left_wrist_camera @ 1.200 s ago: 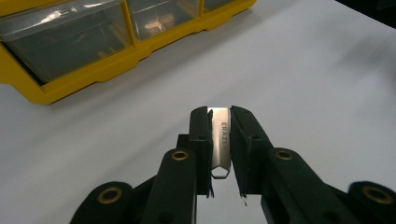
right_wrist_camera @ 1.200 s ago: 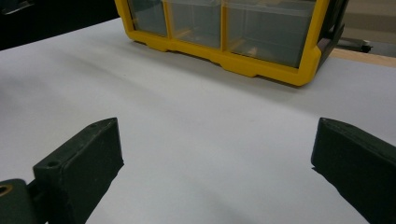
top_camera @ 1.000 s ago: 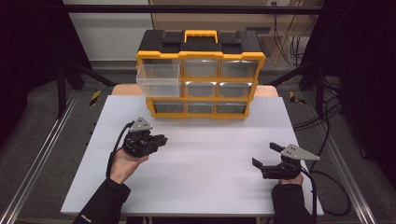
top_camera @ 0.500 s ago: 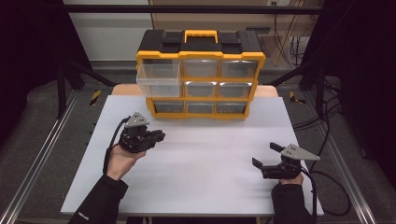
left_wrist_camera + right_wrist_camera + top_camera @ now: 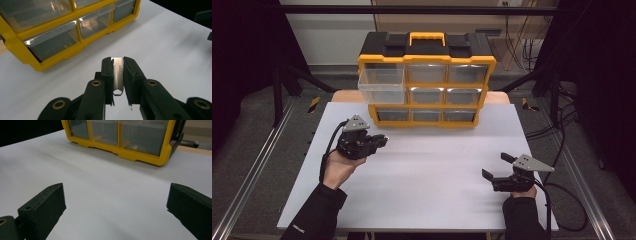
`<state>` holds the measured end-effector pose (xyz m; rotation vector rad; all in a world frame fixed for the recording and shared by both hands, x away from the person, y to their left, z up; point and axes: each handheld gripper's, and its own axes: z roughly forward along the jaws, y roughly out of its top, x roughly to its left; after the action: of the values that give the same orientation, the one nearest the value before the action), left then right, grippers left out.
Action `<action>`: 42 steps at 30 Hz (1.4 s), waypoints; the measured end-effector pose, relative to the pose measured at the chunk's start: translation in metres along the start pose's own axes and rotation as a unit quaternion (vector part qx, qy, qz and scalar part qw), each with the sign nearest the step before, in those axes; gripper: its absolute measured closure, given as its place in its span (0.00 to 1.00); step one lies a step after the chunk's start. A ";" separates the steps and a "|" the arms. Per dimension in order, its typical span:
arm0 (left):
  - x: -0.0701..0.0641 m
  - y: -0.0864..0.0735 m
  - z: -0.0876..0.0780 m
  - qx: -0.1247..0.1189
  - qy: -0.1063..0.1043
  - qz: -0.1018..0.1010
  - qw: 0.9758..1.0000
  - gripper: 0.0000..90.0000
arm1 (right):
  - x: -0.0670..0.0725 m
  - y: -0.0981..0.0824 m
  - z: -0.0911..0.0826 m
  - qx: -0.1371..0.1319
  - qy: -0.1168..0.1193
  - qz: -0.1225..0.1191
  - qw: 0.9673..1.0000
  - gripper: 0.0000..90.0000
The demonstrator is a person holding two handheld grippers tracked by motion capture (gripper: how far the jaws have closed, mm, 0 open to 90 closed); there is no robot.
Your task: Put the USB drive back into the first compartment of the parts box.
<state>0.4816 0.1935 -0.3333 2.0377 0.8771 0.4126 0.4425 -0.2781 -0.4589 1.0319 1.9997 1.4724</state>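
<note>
Just in front of the yellow-and-black drawer cabinet point(image 5: 427, 80), the left hand-held gripper point(image 5: 379, 141) has crept closer, jaws clamped on a small silver metal blade point(image 5: 118, 75), likely bound for the pulled-out clear plastic drawer point(image 5: 382, 85); the right hand-held gripper point(image 5: 497, 166) waits wide open, empty, over the white tabletop point(image 5: 437, 165).

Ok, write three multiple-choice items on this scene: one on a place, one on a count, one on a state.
1. Where is the pulled-out drawer of the organiser?
A. Top left
B. Bottom right
C. Middle centre

2. How many drawer columns does the organiser have?
A. Two
B. Three
C. Five

3. What is the left claw doing?
A. Gaping wide, nothing in it
B. Clamped on a small metal piece
C. Gripping the organiser's handle

Key: 1 A, the clear drawer juts out at the top left. 2 B, three fronts per row. 3 B, the left gripper view shows the piece between its jaws.
</note>
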 end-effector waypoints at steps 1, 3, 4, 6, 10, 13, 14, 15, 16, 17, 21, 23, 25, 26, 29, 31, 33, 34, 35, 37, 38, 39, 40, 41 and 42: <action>0.000 0.001 -0.001 0.000 0.000 0.001 1.000 0.87 | 0.000 0.000 0.000 0.000 0.000 0.000 1.000 0.02; 0.000 0.003 -0.002 0.000 0.000 0.002 1.000 0.87 | 0.000 0.000 0.000 0.000 0.000 0.000 1.000 0.02; 0.000 0.003 -0.002 -0.001 0.001 0.003 1.000 0.87 | 0.000 0.000 0.000 0.001 0.000 0.000 1.000 0.02; 0.001 0.005 -0.003 -0.001 0.001 0.004 1.000 0.87 | 0.000 0.000 0.000 0.000 0.000 0.000 1.000 0.02; 0.001 0.008 -0.006 -0.001 0.000 0.007 1.000 0.87 | 0.000 0.000 0.000 0.000 0.000 0.000 1.000 0.02; 0.001 0.010 -0.007 -0.002 0.000 0.009 1.000 0.87 | 0.000 0.000 0.000 0.000 0.000 0.000 1.000 0.02; 0.001 0.011 -0.008 -0.003 0.000 0.009 1.000 0.87 | 0.000 0.000 0.000 0.000 0.000 0.000 1.000 0.02; 0.001 0.012 -0.008 -0.003 0.000 0.010 1.000 0.87 | 0.000 0.000 0.000 0.000 0.000 0.001 1.000 0.02; 0.001 0.012 -0.009 -0.004 0.000 0.010 1.000 0.87 | 0.000 0.000 0.000 0.000 0.000 0.000 1.000 0.02; 0.001 0.013 -0.010 -0.004 0.000 0.010 1.000 0.87 | 0.000 0.000 0.000 0.000 0.000 0.000 1.000 0.02; 0.001 0.016 -0.012 -0.008 -0.002 0.011 1.000 0.87 | 0.000 0.000 0.000 0.000 0.000 0.000 1.000 0.02; 0.001 0.018 -0.014 -0.009 -0.002 0.012 1.000 0.87 | 0.000 0.000 0.000 0.000 0.000 0.000 1.000 0.02; 0.001 0.020 -0.015 -0.009 -0.001 0.013 1.000 0.87 | 0.000 0.000 0.000 0.000 0.000 0.000 1.000 0.02; 0.001 0.021 -0.015 -0.009 -0.001 0.013 1.000 0.87 | 0.000 0.000 0.000 0.000 0.000 0.000 1.000 0.02; 0.001 0.023 -0.017 -0.009 0.000 0.014 1.000 0.87 | 0.000 0.000 0.000 0.000 0.000 0.000 1.000 0.02; 0.001 0.025 -0.018 -0.009 0.000 0.015 1.000 0.87 | 0.000 0.000 0.000 0.000 0.000 0.000 1.000 0.02; 0.001 0.026 -0.019 -0.011 0.001 0.016 1.000 0.87 | 0.000 0.000 0.000 0.000 0.000 -0.001 1.000 0.02; 0.001 0.027 -0.019 -0.011 0.001 0.016 1.000 0.87 | 0.000 0.000 0.000 0.000 0.000 0.000 1.000 0.02; 0.001 0.028 -0.020 -0.011 0.002 0.017 1.000 0.87 | 0.000 0.000 0.000 0.000 0.000 0.000 1.000 0.02; 0.001 0.029 -0.021 -0.012 0.002 0.017 1.000 0.87 | 0.000 0.000 0.000 0.000 0.000 0.000 1.000 0.02; 0.001 0.030 -0.021 -0.012 0.001 0.017 1.000 0.87 | 0.000 0.000 0.000 0.000 0.000 0.000 1.000 0.02; 0.001 0.030 -0.022 -0.012 0.002 0.018 1.000 0.87 | 0.000 0.000 0.000 0.000 0.000 0.000 1.000 0.02; 0.001 0.031 -0.022 -0.012 0.001 0.018 1.000 0.87 | 0.000 0.000 0.000 0.000 0.000 0.000 1.000 0.02; 0.001 0.031 -0.022 -0.011 0.001 0.018 1.000 0.87 | 0.000 0.000 0.000 0.000 0.000 0.000 1.000 0.02; 0.001 0.032 -0.022 -0.012 0.001 0.018 1.000 0.87 | 0.000 0.000 0.000 0.000 0.001 0.000 1.000 0.02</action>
<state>0.4834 0.1950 -0.2944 2.0349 0.8339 0.4431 0.4424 -0.2782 -0.4588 1.0317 2.0006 1.4732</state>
